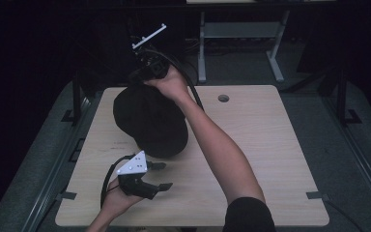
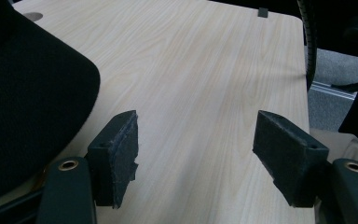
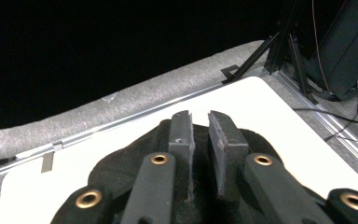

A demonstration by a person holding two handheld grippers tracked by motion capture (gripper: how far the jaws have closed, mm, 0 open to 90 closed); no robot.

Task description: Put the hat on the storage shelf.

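One black cap [image 1: 149, 121], brim toward camera

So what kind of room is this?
Probably a workshop or lab, kept quite dark. A plain wooden table stands on grey carpet, there is a metal desk frame behind it, and dark equipment with cables stands on the floor beside it.

Light wood-grain counter [image 1: 270, 145] with cable hole [image 1: 223, 98]; grey carpet floor [image 1: 367, 116] around it. Grey desk frame [image 1: 241, 34] beyond the far edge. Room dark, surroundings mostly black.
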